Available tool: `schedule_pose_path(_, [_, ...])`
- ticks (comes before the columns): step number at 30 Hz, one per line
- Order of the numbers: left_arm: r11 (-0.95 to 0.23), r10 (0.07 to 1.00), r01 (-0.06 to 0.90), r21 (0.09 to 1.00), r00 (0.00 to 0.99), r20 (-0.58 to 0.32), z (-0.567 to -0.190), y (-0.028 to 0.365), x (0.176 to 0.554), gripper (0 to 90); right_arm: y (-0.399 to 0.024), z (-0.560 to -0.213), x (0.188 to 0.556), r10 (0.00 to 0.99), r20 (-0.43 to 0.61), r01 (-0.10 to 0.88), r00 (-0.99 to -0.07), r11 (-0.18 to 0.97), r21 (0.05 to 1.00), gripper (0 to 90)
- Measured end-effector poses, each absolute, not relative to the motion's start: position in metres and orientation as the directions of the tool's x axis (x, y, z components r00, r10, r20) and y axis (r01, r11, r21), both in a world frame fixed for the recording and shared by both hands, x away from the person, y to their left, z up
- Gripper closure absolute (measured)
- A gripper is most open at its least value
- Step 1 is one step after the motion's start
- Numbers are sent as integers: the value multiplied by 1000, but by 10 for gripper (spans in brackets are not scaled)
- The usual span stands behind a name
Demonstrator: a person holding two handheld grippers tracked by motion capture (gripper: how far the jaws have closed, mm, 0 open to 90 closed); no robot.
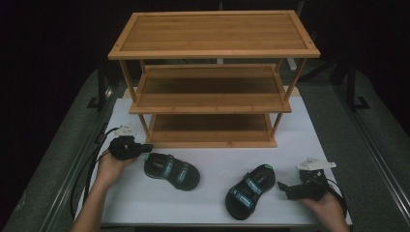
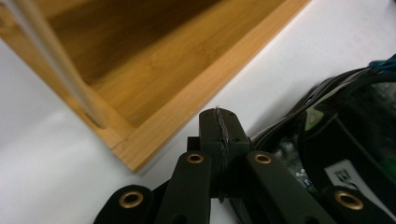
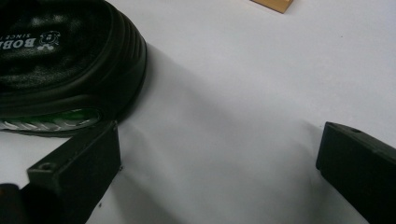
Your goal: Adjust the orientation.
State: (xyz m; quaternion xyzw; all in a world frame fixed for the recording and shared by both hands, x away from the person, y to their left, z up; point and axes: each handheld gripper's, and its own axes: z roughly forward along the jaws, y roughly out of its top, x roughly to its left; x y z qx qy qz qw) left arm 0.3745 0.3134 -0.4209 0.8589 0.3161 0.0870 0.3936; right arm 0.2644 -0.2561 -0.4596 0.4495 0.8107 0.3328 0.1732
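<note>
My left hand-held gripper (image 1: 145, 148) sits near the desk's (image 1: 212, 203) left edge, jaws clenched flat together with nothing between them; in the left gripper view (image 2: 219, 122) the pads meet in one seam. Its tip is just beside the heel of the left sandal (image 1: 171, 170), no contact I can confirm. That sandal lies flat on the desk, left of centre, just in front of the rack (image 1: 212, 77), toe pointing toward the near right. Left gripper view has the rack's bottom-shelf corner (image 2: 126, 149) close ahead of the tip and the sandal (image 2: 345, 140) off to the right of the jaws. My right hand-held gripper (image 1: 284, 189) is near the desk's right edge toward the near side, jaws released and wide apart, empty. Right gripper view (image 3: 219, 158): bare desk between the jaws, and the right sandal's (image 3: 60, 56) sole edge just beside the left jaw; cannot tell whether it touches. From above, the right sandal (image 1: 250, 190) lies flat, right of centre near the front edge, angled, toe toward the near left. The two sandals are well apart. Rack stands at the desk's far side, three shelves.
</note>
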Motion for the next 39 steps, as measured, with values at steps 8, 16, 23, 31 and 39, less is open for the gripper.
schedule_pose_path(8, [-504, 591, 483, 716, 797, -122, -431, 307, 377, 900, -256, -460, 264, 844, 19, 614, -535, 374, 695, 0])
schedule_pose_path(16, [-516, 586, 485, 707, 801, -122, -430, 308, 374, 900, -256, -460, 264, 844, 19, 614, -536, 374, 695, 0])
schedule_pose_path(23, [-541, 581, 481, 690, 807, -106, -427, 311, 364, 900, -256, -460, 264, 844, 19, 614, -536, 374, 695, 0])
schedule_pose_path(31, [-535, 582, 492, 687, 804, -123, -429, 319, 347, 900, -256, -459, 264, 844, 18, 614, -536, 375, 695, 0])
schedule_pose_path(39, [-567, 566, 484, 666, 817, -113, -428, 320, 322, 900, -256, -460, 264, 844, 19, 614, -536, 374, 695, 0])
